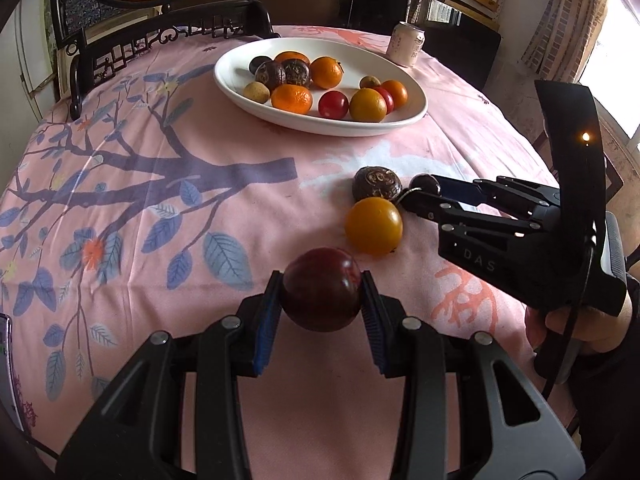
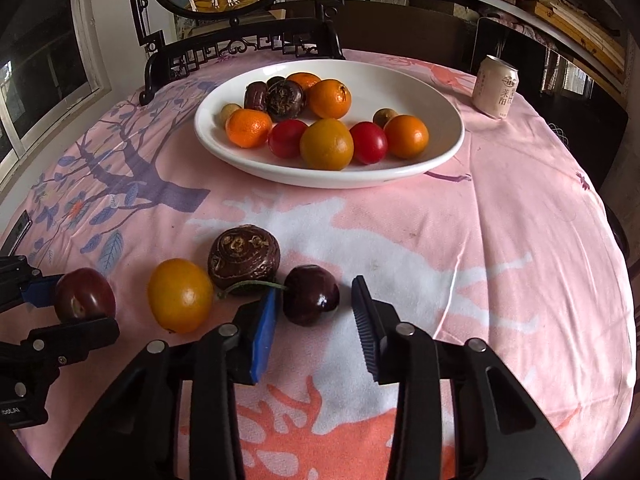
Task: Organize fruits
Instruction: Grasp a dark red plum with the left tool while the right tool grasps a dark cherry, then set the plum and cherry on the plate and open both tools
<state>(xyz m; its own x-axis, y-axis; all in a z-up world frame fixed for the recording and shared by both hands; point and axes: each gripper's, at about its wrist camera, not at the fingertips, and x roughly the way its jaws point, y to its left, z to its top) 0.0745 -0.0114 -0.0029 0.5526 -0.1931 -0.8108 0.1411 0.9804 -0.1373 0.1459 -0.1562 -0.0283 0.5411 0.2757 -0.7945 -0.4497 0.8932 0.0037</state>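
Note:
My left gripper (image 1: 322,280) is shut on a dark red plum (image 1: 320,300), held just above the pink tablecloth; the right wrist view shows that plum (image 2: 84,294) at the far left. My right gripper (image 2: 316,300) is open around a dark cherry (image 2: 311,294) lying on the cloth. Its blue left pad touches the cherry and the right pad stands a little apart. Beside the cherry lie a yellow-orange fruit (image 2: 180,294) and a brown wrinkled fruit (image 2: 244,258). Farther back, a white oval plate (image 2: 400,80) holds several oranges, red fruits and brown ones.
A pale drink can (image 2: 496,88) stands at the back right of the table. A dark carved chair (image 2: 240,46) sits behind the plate. A phone (image 2: 18,230) lies at the left table edge. A hand (image 1: 560,320) holds the right gripper.

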